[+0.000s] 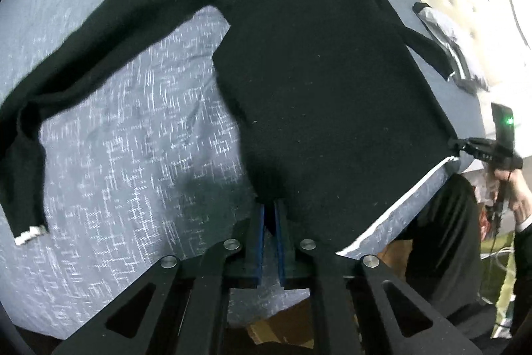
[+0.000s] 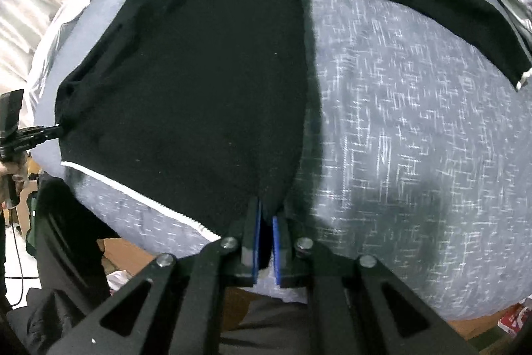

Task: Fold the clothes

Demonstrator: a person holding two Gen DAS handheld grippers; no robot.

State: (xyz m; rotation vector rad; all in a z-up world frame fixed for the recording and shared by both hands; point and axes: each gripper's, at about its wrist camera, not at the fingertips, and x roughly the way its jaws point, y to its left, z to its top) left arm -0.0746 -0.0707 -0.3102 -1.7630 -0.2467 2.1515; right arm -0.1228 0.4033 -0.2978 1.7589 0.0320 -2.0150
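You are pinching the sweater [image 1: 316, 72] hem at both corners: left hand-held gripper [image 1: 270, 215] and right hand-held gripper [image 2: 266, 215] each clamped on cloth. It is lying flat on the bed [image 2: 415, 122], sleeves spread. Next, probably lifting the hem toward the collar, evenly.

Black long-sleeved sweater [image 1: 316, 82] with white trim.
It lies flat on the bed, sleeves spread, hem corners pinched.
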